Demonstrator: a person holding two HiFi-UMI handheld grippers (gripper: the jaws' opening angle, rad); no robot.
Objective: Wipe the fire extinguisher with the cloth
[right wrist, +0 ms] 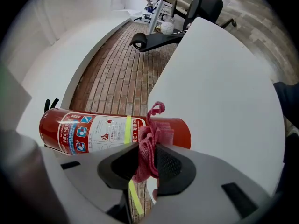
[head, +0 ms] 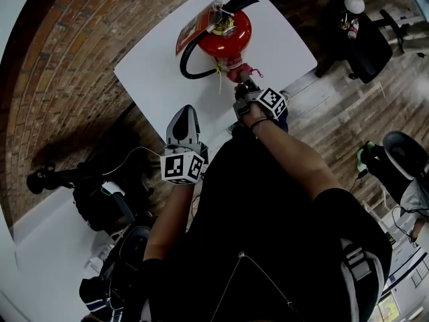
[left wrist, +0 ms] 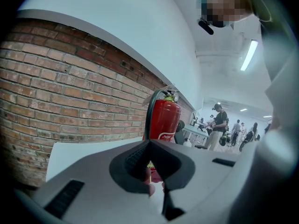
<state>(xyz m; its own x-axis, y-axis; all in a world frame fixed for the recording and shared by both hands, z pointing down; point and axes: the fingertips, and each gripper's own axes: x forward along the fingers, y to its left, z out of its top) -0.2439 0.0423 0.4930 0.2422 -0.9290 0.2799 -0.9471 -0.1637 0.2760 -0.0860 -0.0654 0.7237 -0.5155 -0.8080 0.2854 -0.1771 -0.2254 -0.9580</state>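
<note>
While my right gripper (right wrist: 147, 160) clamps the pink cloth (right wrist: 149, 139), the fire extinguisher (right wrist: 93, 132) stands just beyond its jaws. I'd press the bunched cloth flat and stroke along the cylinder. My left gripper (left wrist: 149, 146), closed on nothing, could steady it.

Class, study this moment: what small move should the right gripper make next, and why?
Probably ease the right gripper forward so its pink woven cloth presses on the red metal fire extinguisher, then stroke along the cylinder. The jaws clamp the cloth near the base; contact is unclear.
</note>
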